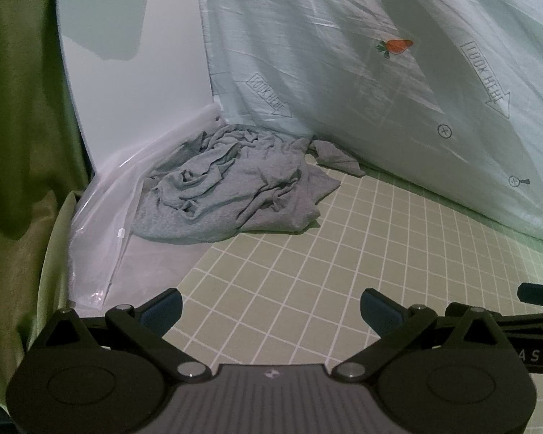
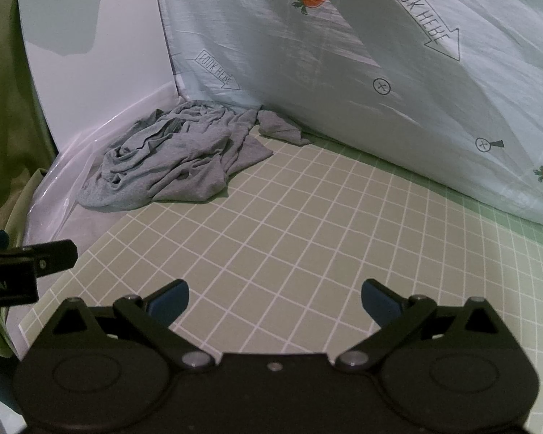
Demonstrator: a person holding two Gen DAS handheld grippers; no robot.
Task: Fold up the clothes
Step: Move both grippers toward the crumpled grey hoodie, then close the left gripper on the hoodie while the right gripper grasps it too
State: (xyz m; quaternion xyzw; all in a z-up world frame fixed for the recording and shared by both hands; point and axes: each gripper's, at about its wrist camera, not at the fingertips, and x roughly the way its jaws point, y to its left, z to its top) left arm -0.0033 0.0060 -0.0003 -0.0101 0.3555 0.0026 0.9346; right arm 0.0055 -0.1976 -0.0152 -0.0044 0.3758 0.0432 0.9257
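**Nothing grabbed yet, the shirt's still a heap in the corner**

Biggest thing in your view is the pale printed sheet [image 2: 380, 54] with carrots and "look here" arrows, draped like a backdrop along the far side. Below it is the green grid mat [image 2: 307, 224] covering the table, mostly bare. Off to the far left of the mat there's a clear plastic bag [image 1: 101, 217] running along the white wall.

The grey garment [image 1: 231, 188] is what you're after: it's crumpled in the far-left corner, partly on the mat and partly on that plastic, with one bit trailing off toward the sheet. Can't tell sleeves from hem in that bundle.

Your left claw [image 1: 269, 307] is wide open and holding nothing, hovering over the mat well short of the cloth. Same for your right claw [image 2: 275, 300], spread open and empty.

So I'd say you're at the very start. Next move probably means reaching both claws forward and left, pinching two edges and dragging it onto open mat to spread flat before any folding
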